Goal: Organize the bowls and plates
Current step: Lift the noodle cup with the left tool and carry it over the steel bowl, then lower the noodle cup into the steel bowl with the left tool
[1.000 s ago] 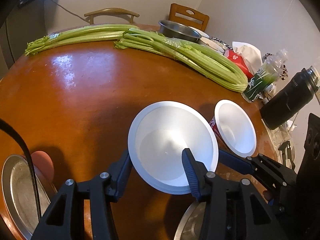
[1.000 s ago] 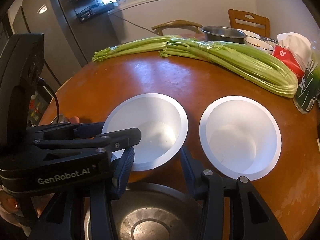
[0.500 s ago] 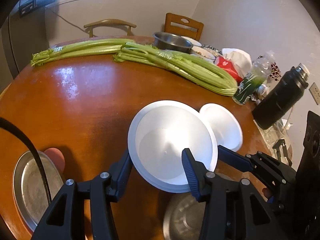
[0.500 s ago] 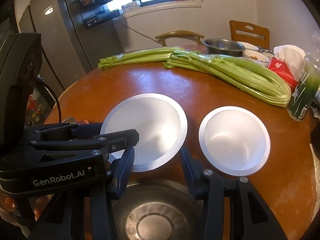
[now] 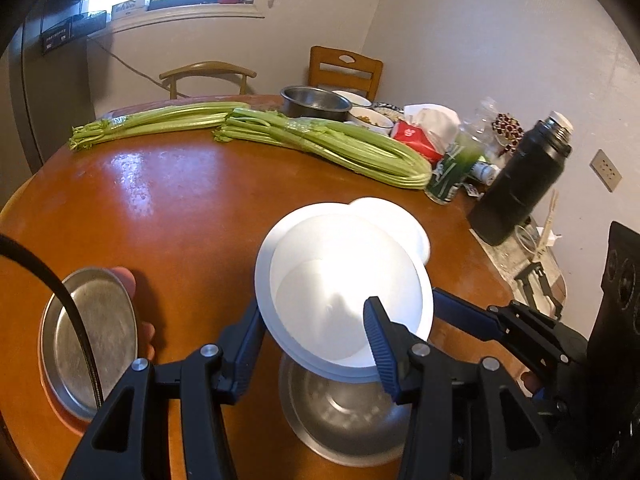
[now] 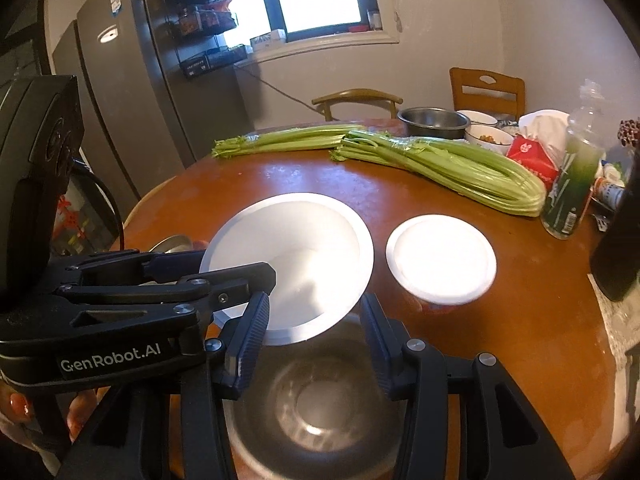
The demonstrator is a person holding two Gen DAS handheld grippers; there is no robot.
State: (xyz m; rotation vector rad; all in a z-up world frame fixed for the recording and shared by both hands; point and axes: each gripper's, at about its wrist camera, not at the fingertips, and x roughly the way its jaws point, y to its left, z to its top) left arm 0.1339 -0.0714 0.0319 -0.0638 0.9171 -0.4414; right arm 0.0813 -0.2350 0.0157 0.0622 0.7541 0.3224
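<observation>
The left gripper (image 5: 316, 344) grips the big white bowl (image 5: 344, 292) by its near rim, tilted in the air above a steel bowl (image 5: 340, 416). The right gripper (image 6: 316, 336) hangs agape, holding nothing. A smaller white bowl (image 6: 440, 264) sits just right.

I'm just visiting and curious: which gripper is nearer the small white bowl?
Right. The right gripper hangs open near the small white bowl; the left gripper, holding the large white bowl, is beyond it.

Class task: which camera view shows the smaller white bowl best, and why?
The right wrist view: the smaller white bowl shows its whole rim there. In the left wrist view the larger white bowl hides most of it.
</observation>
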